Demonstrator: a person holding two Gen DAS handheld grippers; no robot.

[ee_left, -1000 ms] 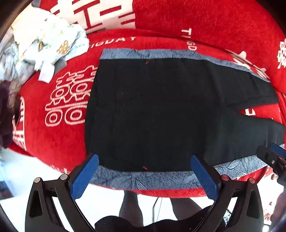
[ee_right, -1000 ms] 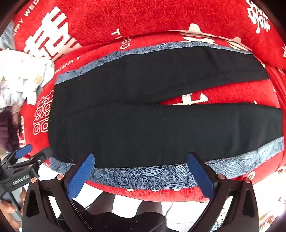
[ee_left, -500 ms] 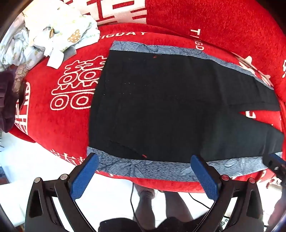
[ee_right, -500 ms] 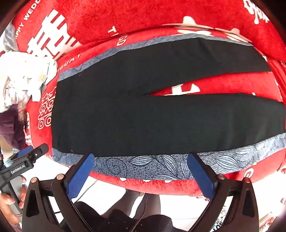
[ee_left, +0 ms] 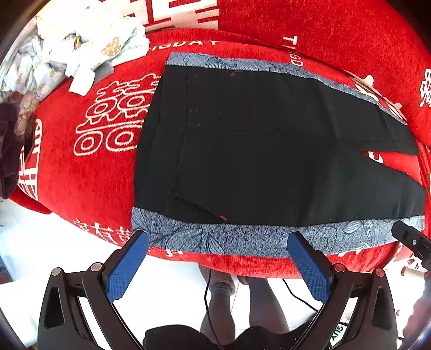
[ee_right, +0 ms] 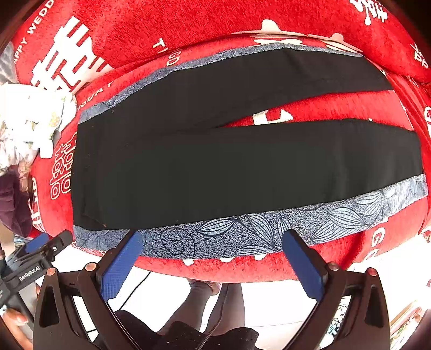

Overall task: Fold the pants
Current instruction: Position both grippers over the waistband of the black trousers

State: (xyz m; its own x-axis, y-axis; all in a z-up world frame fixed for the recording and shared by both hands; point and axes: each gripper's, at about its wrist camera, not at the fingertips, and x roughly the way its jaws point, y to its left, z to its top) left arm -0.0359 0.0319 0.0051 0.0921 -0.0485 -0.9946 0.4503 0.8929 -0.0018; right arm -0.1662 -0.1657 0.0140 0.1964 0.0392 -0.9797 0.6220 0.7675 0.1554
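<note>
Black pants [ee_left: 256,150] with blue-grey leaf-patterned side stripes lie flat on a red cushion, waist to the left, legs spread to the right. They also show in the right wrist view [ee_right: 215,167]. My left gripper [ee_left: 218,258] is open and empty, held over the near striped edge by the waist. My right gripper [ee_right: 212,255] is open and empty, over the near stripe of the near leg. The right gripper's tip shows at the far right of the left wrist view [ee_left: 412,239]; the left gripper shows at the left of the right wrist view [ee_right: 40,250].
The red cushion [ee_left: 102,175] has white characters and a red backrest [ee_left: 323,24] behind. A heap of pale printed clothes [ee_left: 75,48] lies at the back left, a dark purple garment [ee_left: 8,150] at the far left. White floor, a cable and the person's legs [ee_left: 237,301] lie below.
Both grippers have drawn back toward the cushion's near edge; the pants now sit farther ahead of the fingers. The pants have not moved. Both stay open.
</note>
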